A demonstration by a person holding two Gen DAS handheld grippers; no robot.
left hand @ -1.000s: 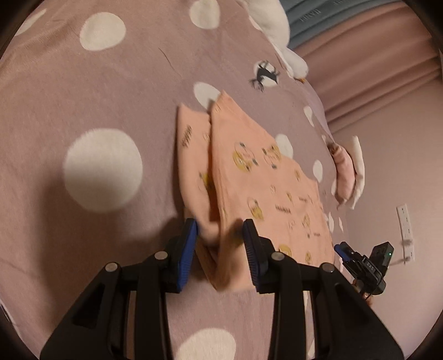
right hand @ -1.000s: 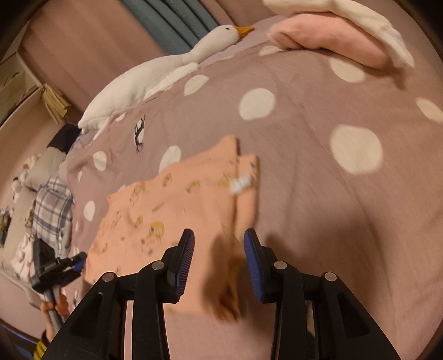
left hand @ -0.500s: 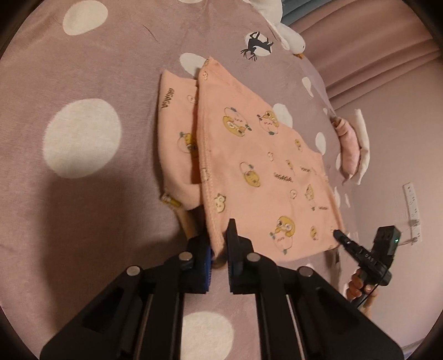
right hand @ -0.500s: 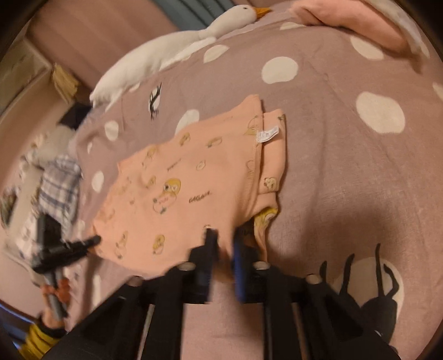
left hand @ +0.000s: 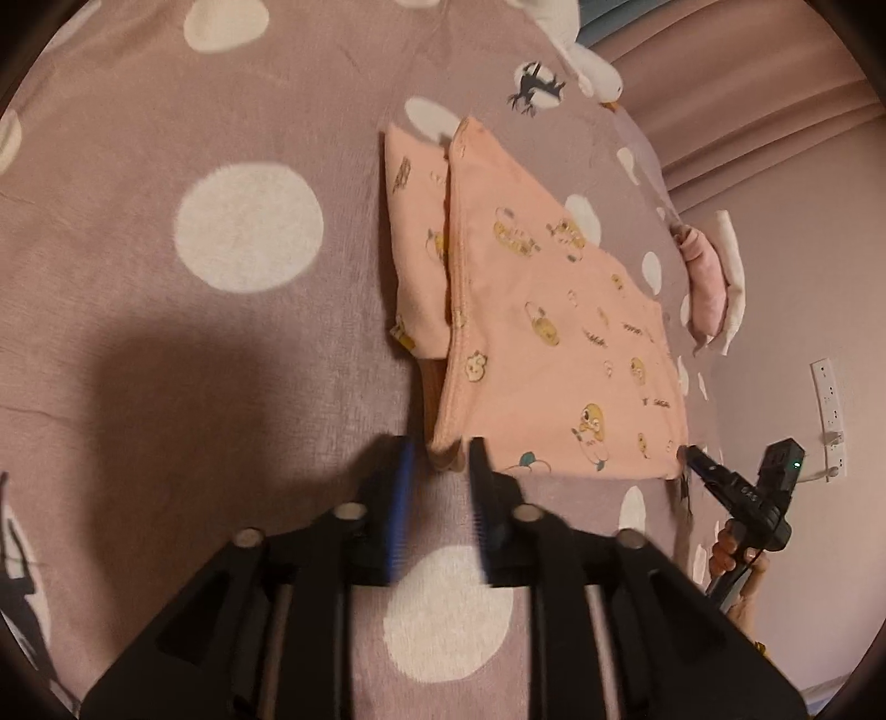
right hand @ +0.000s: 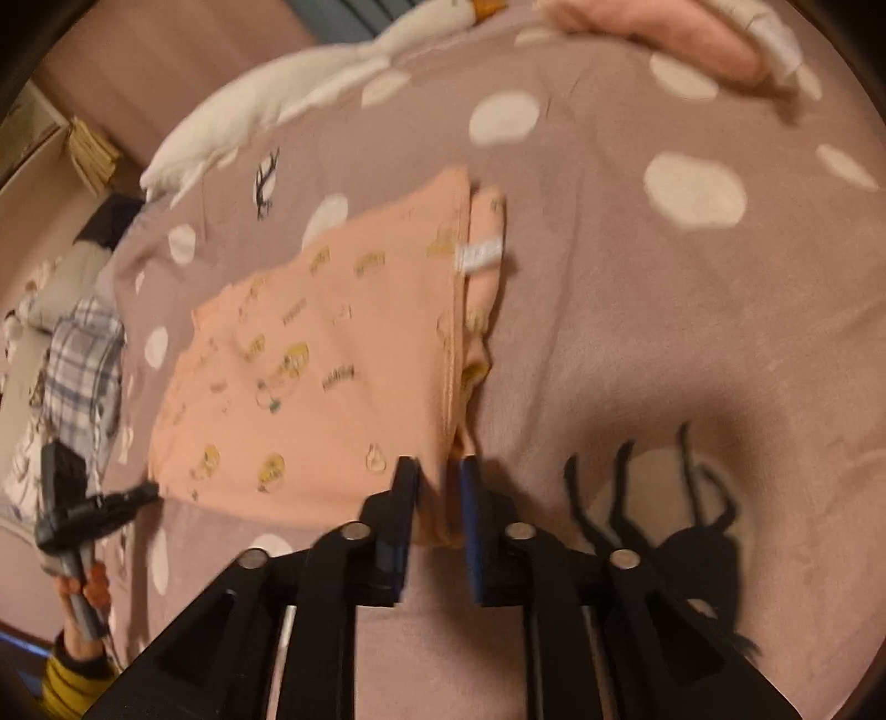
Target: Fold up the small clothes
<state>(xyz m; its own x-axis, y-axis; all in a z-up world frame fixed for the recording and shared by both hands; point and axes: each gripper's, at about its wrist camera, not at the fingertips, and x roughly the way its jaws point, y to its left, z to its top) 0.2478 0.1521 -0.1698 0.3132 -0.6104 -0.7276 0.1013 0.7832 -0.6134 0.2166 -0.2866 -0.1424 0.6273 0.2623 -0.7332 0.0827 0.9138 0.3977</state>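
Observation:
A peach garment with cartoon prints (left hand: 554, 343) lies folded flat on the mauve dotted bedspread (left hand: 166, 360); a narrower folded layer sticks out along its left side. My left gripper (left hand: 441, 451) is at the near left corner. Its jaws are opening, with the corner's tip just between the fingertips and no pad pressing on it. In the right wrist view the same garment (right hand: 332, 376) shows a white label near its far edge. My right gripper (right hand: 439, 471) straddles the near right corner, its jaws opening, with cloth loose between them.
A white plush goose (right hand: 266, 105) and a pink cushion (right hand: 664, 39) lie at the far side of the bed. Plaid cloth (right hand: 83, 360) sits beyond the bed's left edge. A wall socket (left hand: 828, 399) is on the right wall. A person's hand holds each gripper.
A second ago both grippers stood open over the near hem. Half a second ago both were shut on its corners. Now both jaws have parted and the left has drawn back a little.

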